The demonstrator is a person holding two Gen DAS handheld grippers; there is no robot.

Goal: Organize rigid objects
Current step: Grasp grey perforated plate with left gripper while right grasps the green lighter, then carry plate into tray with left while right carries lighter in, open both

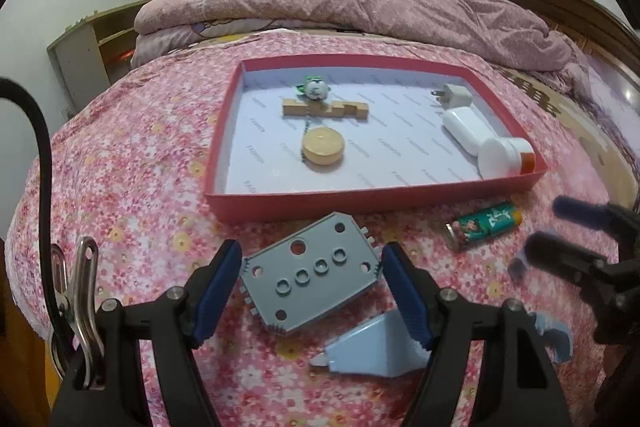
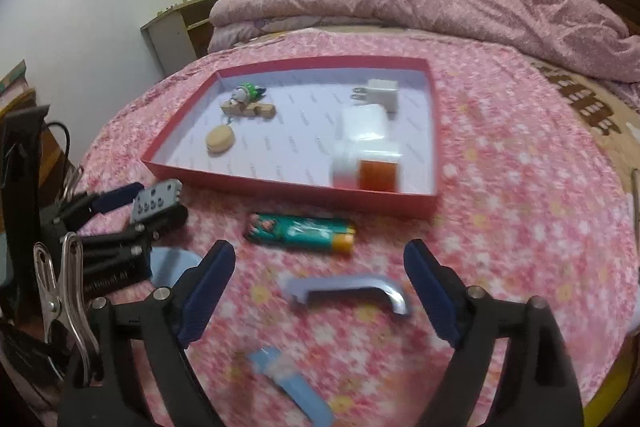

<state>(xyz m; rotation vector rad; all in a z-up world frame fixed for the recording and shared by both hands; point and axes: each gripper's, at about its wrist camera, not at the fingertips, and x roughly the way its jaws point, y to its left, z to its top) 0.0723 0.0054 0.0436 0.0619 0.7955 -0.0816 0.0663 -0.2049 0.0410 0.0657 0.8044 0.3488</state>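
Through the left wrist camera we see our left gripper pinching a flat grey plastic plate studded with round holes, its notched short edges pressed against the blue pads, just short of the near wall of the shallow red cardboard tray on the pink floral bedspread. The tray already holds a notched wooden block, a round wooden disc, a white plug adapter and a white jar with an orange base. To do this step well, we judge we should lift the plate clear of the wall, keep it level, and set it on the bare white floor of the tray before letting go.

Through the right wrist camera our right gripper stands spread wide with nothing gripped; a curved pale-blue plastic handle lies on the bedspread between its fingers, untouched. A teal cylindrical tube with an orange end lies beyond it, near the tray's front wall. We would centre the pads on the handle's straight middle before closing, since its curved ends could slip.
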